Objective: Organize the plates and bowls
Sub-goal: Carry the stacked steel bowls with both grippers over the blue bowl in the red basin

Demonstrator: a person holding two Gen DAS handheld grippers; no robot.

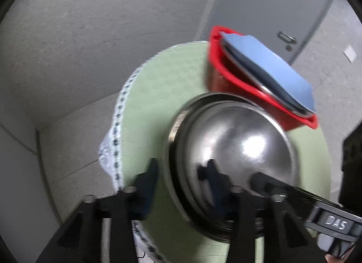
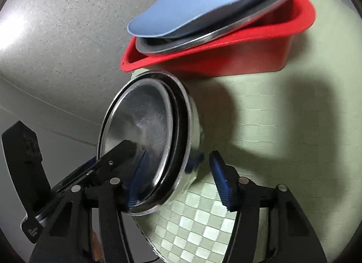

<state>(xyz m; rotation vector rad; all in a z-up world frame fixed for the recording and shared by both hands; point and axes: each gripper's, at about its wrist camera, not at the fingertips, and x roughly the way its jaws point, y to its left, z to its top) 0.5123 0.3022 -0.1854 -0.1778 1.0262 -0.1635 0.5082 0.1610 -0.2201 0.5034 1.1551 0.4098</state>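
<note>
Stack of nested shiny steel bowls (image 1: 244,140) is sitting tipped up on its rim on the round table with the pale green checked cloth (image 1: 163,86), near the table's edge, just beside the red rectangular plastic tub (image 1: 217,77). From the left wrist the domed outside is facing the camera. From the right wrist the open inside of the bowls (image 2: 140,125) is showing, rims leaning toward the table's edge. Left gripper (image 1: 181,182) is straddling the stacked rims, one blue pad on the open side, the other over the dome. The shot is blurring here, so I cannot tell if the pads are pressing or just bracketing the rim. Right gripper (image 2: 179,179) is bracketing the bowl wall too, with one blue pad lying inside against the inner surface. The other pad is standing off the outer wall over the cloth (image 2: 282,127) with a gap showing, so the jaws are apart and not clamping. A black finger (image 2: 117,154) of the left tool is reaching into the bowl from the side, and a black finger (image 1: 271,183) of the right tool is lying across the dome. Tub (image 2: 226,61) is sitting at the far edge of the table. It is holding a flat steel plate (image 2: 203,39) leaning out over its rim, with a matte blue plate (image 2: 199,5) resting on top. The same steel plate (image 1: 260,86) and blue plate (image 1: 271,66) are showing in the left view. White patterned trim (image 1: 115,140) is hanging off the table's edge over speckled grey floor (image 2: 56,25).
</note>
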